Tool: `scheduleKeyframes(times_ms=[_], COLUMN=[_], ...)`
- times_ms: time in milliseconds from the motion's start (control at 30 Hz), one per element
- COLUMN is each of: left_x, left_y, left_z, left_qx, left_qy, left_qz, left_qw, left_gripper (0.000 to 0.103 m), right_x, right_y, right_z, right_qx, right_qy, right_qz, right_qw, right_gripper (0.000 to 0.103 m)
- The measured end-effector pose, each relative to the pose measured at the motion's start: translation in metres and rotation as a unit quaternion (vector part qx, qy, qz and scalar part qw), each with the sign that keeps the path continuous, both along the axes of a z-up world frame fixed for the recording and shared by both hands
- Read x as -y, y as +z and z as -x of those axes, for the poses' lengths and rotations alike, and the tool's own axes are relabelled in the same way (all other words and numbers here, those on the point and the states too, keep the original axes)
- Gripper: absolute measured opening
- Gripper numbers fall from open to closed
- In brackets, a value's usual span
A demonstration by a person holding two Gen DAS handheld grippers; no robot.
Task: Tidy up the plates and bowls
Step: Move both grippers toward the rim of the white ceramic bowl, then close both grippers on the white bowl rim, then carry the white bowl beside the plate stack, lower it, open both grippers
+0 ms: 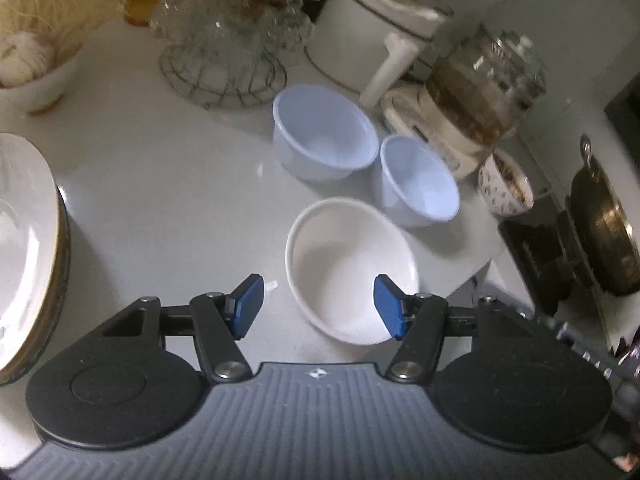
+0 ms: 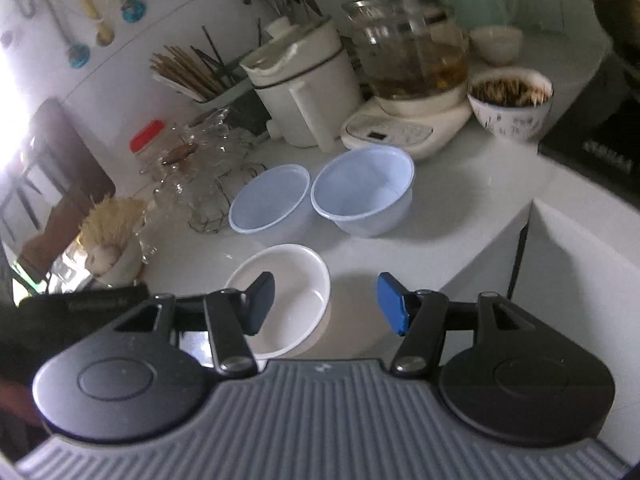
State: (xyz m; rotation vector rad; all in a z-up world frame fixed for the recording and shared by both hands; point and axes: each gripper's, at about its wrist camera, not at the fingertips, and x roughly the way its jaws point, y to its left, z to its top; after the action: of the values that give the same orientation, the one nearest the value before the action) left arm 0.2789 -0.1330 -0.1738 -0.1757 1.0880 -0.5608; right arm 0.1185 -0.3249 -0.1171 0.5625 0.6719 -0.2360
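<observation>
In the left wrist view, a stack of white plates (image 1: 28,232) with a dark-edged one beneath sits at the far left edge of the white desk (image 1: 160,200). Behind it stands a white cup holding pale fibrous scrubbers (image 1: 40,40), and further right a wire basket of clear glassware (image 1: 228,48). Past the middle, two pale blue bowls stand side by side: the larger blue bowl (image 1: 324,136) upright, the smaller blue bowl (image 1: 420,182) just beside it and tilted. In front of them lies a white bowl (image 1: 348,268), close to the desk's front edge. The left gripper (image 1: 319,306) hovers over this bowl with its blue pads spread apart, nothing between them pressed; the right pad overlaps the bowl's rim in the picture, though contact cannot be told. To the right stand a white jug appliance (image 1: 372,32), a glass kettle on its base (image 1: 480,92), a patterned bowl (image 1: 506,188) and a dark wok (image 1: 604,232) on the stove.

In the right wrist view, the right gripper (image 2: 326,306) also stands spread and empty, its left finger above the white bowl's inside, its right finger over bare desk.
</observation>
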Motion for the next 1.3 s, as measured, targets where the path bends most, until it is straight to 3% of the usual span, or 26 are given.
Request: scheduleKeyframes(times_ms=[200, 267, 333, 467, 600, 933, 1300], left_x=[0.005, 0.009, 0.013, 0.016, 0.024, 0.023, -0.022], left_y=[-0.016, -0.020, -0.027, -0.033, -0.040, -0.031, -0.013], left_z=[-0.003, -0.004, -0.008, -0.011, -0.014, -0.023, -0.027], left_qx=[0.018, 0.025, 0.014, 0.006, -0.004, -0.003, 0.010], left_qy=[0.009, 0.004, 0.005, 0.011, 0.006, 0.007, 0.071], left_qz=[0.000, 0.000, 0.001, 0.016, 0.017, 0.023, 0.001], left_qw=[0.9998, 0.9997, 0.9999, 0.9998, 0.9998, 0.9997, 0.9975], left_gripper=[0.065, 0.063, 0.052, 0.045, 0.031, 0.030, 0.030], right_x=[-0.008, -0.009, -0.009, -0.007, 0.000, 0.010, -0.018], right_y=[-0.025, -0.034, -0.040, -0.046, -0.047, -0.043, -0.036], right_z=[-0.022, -0.027, -0.031, -0.036, -0.040, -0.050, -0.075], right_qx=[-0.003, -0.007, -0.009, -0.010, -0.013, -0.011, 0.013], right_qy=[-0.007, -0.018, -0.023, -0.027, -0.023, 0.003, 0.070], right_qz=[0.000, -0.001, -0.008, -0.007, -0.011, -0.018, -0.039], right_qw=[1.000, 1.000, 1.000, 1.000, 1.000, 1.000, 0.997], right_gripper=[0.037, 0.036, 0.028, 0.023, 0.015, 0.009, 0.009])
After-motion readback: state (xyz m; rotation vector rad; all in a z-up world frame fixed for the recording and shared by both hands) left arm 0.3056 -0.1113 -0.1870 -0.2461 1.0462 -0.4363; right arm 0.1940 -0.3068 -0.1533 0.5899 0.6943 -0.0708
